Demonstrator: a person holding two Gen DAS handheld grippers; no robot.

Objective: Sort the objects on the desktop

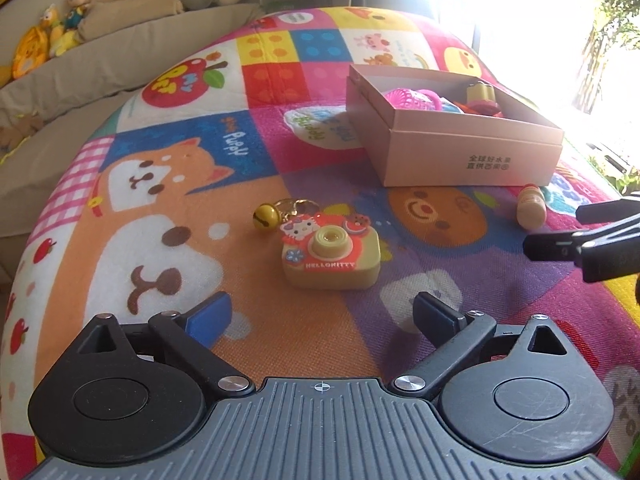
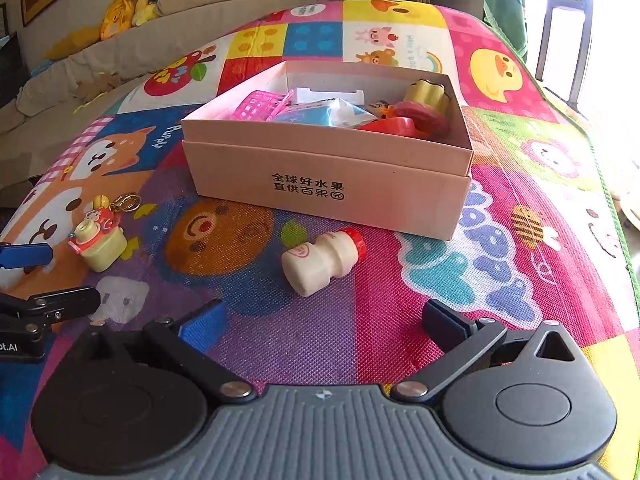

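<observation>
A yellow Hello Kitty toy camera (image 1: 330,258) with a bell keyring (image 1: 266,216) lies on the colourful mat just ahead of my open, empty left gripper (image 1: 322,318). It also shows in the right wrist view (image 2: 98,242). A small toy yogurt bottle (image 2: 322,260) with a red cap lies on its side just ahead of my open, empty right gripper (image 2: 324,326); it shows in the left wrist view (image 1: 531,206) too. A pink cardboard box (image 2: 332,188) behind it holds several toys. The box shows in the left wrist view (image 1: 460,156).
The cartoon-print mat (image 2: 500,216) covers the whole work surface. A beige sofa (image 1: 60,80) with plush toys stands at the back left. Bright window light comes from the right. The right gripper's fingers (image 1: 560,246) show at the right edge of the left wrist view.
</observation>
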